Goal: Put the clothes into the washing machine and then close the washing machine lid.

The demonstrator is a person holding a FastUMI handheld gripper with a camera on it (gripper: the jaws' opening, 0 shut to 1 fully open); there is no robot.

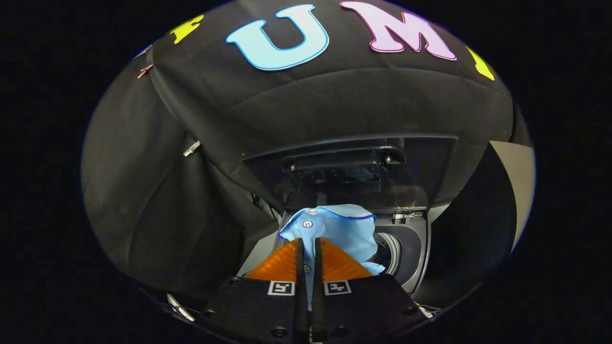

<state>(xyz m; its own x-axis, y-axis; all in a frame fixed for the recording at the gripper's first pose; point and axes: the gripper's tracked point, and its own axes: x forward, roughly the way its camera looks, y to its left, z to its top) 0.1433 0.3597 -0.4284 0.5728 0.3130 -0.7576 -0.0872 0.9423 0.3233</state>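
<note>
One garment, a light blue shirt, is pinched between the two fingers of the claw, which stand nearly closed on a fold near the button placket. The cloth spills ahead of and over the fingertips, above the washing machine. Its round drum opening sits just beyond the fingers to the right; the dark lid stands raised behind. Judged: thin woven fabric, light, limp, not fragile, apt to drape and snag on the rim. Hold at a bunched fold. Machine surfaces are smooth, hard plastic; the lid panel looks glossy
</note>
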